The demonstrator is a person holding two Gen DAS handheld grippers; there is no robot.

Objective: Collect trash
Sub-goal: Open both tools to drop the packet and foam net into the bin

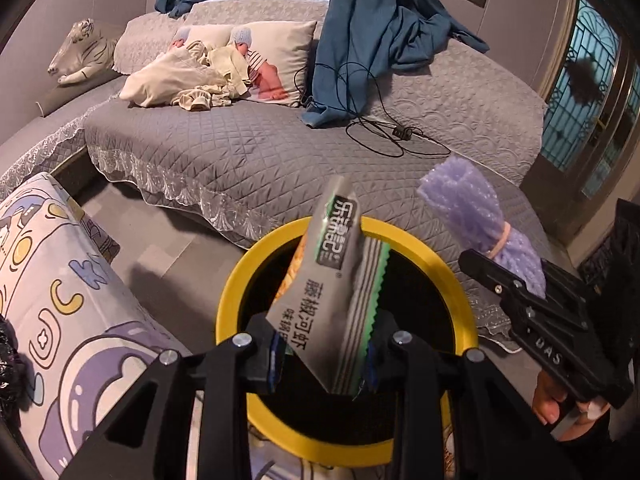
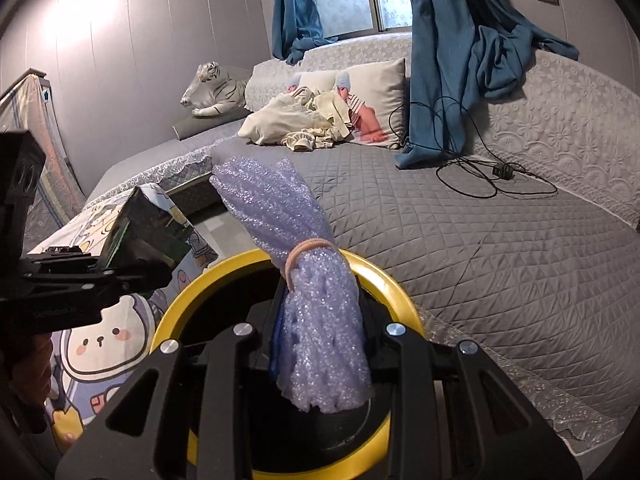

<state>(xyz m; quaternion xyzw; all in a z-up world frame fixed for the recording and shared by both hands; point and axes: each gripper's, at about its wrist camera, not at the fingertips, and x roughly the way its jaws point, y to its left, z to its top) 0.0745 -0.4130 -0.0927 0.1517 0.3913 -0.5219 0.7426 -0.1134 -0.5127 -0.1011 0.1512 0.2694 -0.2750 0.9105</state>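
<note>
- A grey quilted bed (image 1: 248,152) fills the upper frame; the yellow-rimmed bin (image 1: 448,264) sits bottom centre.
- Left tongs (image 1: 324,360) clench a snack wrapper (image 1: 324,292) over the bin.
- Right tongs (image 2: 320,336) clench a purple foam net (image 2: 320,312) above the rim.
- Judgement: centre each piece over the dark opening before letting go.

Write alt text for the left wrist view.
The left gripper holds a grey snack wrapper above a yellow-rimmed bin. At right, the right gripper holds purple foam netting beside a grey quilted bed.
</note>
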